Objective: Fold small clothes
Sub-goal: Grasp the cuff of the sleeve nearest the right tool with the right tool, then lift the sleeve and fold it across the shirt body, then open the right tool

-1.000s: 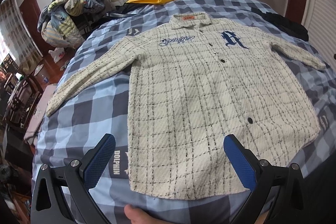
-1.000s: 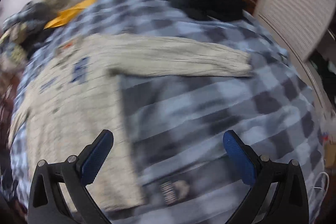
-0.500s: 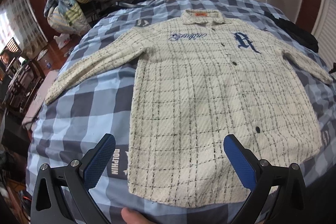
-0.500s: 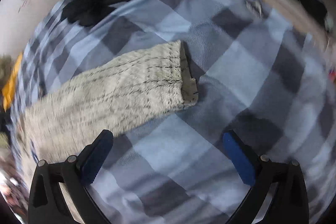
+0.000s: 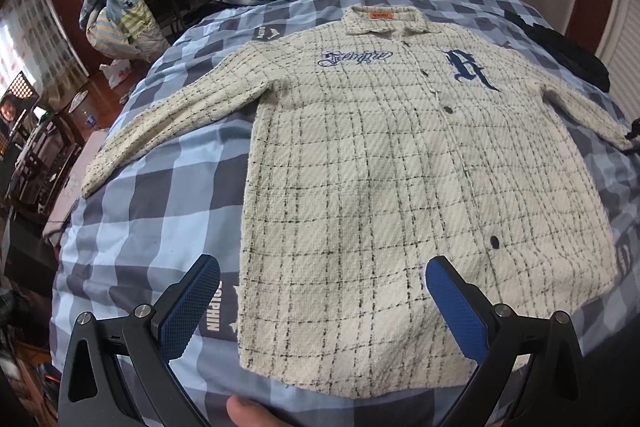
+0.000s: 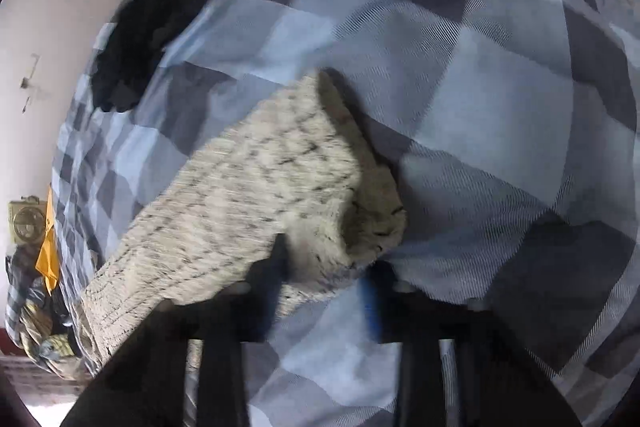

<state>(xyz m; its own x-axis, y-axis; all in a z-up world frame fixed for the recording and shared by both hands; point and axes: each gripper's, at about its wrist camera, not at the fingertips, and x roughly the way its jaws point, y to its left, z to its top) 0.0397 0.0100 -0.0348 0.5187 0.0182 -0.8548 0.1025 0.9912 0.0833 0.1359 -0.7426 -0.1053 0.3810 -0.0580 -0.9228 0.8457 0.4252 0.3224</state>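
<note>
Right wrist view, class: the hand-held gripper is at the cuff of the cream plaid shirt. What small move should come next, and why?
Probably lift the cuff and carry it inward over the shirt's front. The right hand-held gripper has just been closing with the cuff bunched between its fingers, while the shirt lies flat and buttoned on the checked bedspread with both sleeves spread out. The left hand-held gripper hangs open above the hem.

The right gripper is smeared by motion blur; its jaws have just been closing with the sleeve cuff between them, and the pads seem to pinch it. In the left view, the shirt loses that cuff at the right edge.
</note>
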